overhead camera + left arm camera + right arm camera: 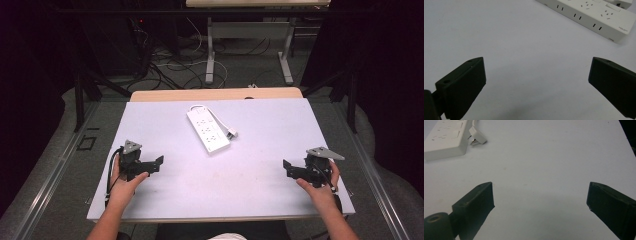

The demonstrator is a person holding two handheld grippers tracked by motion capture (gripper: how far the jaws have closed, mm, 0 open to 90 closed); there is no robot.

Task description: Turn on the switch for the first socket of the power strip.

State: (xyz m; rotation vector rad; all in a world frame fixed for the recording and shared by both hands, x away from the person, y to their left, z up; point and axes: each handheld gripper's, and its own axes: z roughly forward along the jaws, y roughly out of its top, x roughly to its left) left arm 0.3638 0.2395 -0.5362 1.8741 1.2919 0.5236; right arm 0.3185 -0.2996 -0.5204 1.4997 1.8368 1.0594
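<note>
With both tools released, the rigid, light power strip (208,130) at the desk's far centre looks best gripped across its narrow sides.

Each black gripper, the left gripper (159,163) and the right gripper (287,168), carries a grey three-cornered plate, blocky jaws and a trailing black cable.

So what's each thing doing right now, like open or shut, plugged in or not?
Left gripper: open, jaws wide apart, holding nothing.
Right gripper: open, jaws wide apart, holding nothing.
Power strip: lying flat on the table, sockets up, nothing plugged into it.
Plug: unplugged, lying loose on the table beside the power strip.
</note>
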